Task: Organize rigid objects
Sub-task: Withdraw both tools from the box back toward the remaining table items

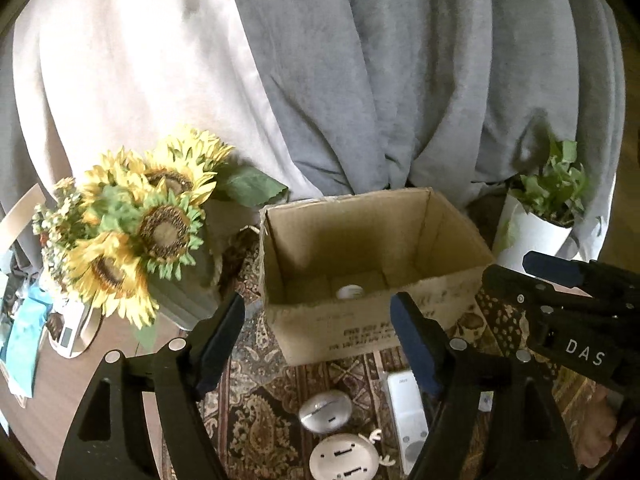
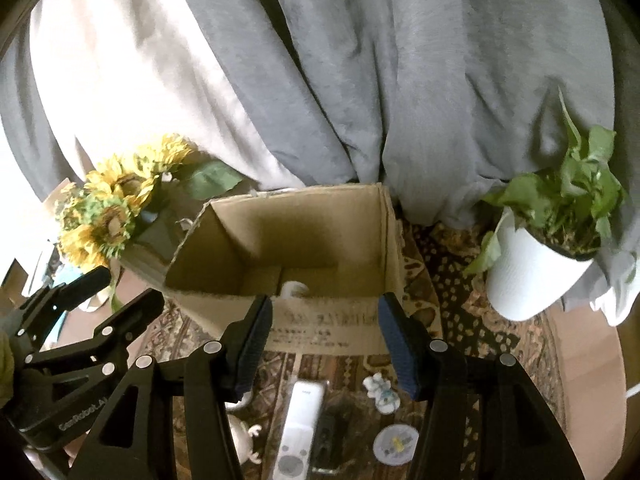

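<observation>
Grey curtains point(image 1: 360, 80) hang behind a patterned brown rug point(image 1: 256, 392). At left stand yellow artificial sunflowers point(image 1: 132, 224); at centre an open brown cardboard box point(image 1: 372, 264) holds a small white object point(image 1: 350, 291). Below it lie a silver oval device point(image 1: 325, 412) and a white remote control point(image 2: 300, 428). The left gripper point(image 1: 318, 344) and right gripper point(image 2: 324, 344) both gape empty. At right stands a white potted plant point(image 2: 540, 260).

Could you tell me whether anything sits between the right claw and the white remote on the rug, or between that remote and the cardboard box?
Nothing visible does. The right claw, open and empty, hangs over the white remote, which lies uncovered on the rug. The cardboard box stands just beyond it, top open; only its near wall must be cleared.
</observation>
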### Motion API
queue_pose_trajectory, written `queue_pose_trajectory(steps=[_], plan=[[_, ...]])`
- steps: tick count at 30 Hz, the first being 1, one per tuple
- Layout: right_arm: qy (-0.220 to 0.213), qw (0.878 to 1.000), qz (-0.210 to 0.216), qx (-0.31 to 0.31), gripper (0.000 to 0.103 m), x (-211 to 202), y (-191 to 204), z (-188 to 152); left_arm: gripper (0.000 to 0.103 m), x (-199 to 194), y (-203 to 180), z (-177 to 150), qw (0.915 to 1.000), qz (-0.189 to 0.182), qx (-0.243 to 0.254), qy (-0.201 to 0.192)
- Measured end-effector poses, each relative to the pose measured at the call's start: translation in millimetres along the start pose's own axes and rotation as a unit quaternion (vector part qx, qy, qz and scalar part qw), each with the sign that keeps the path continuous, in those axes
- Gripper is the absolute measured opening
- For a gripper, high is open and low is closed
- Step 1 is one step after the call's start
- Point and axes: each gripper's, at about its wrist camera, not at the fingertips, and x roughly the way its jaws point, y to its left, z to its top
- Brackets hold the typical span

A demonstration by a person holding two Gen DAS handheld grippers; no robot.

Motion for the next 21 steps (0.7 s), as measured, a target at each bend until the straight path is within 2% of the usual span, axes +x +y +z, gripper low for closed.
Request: queue_pose_trajectory(steps=[12,21], plan=[[-0.004,1.000,-0.004,-0.013,0.056,-23,14,-38,0.080,-29,2,-40,0.9999,0.002,0.010,-0.014],[-0.010,0.999,-0.010,-0.031,0.056,-37,24,-62,0.082,-41,1,-67,0.9999,0.002,0.011,-0.007]])
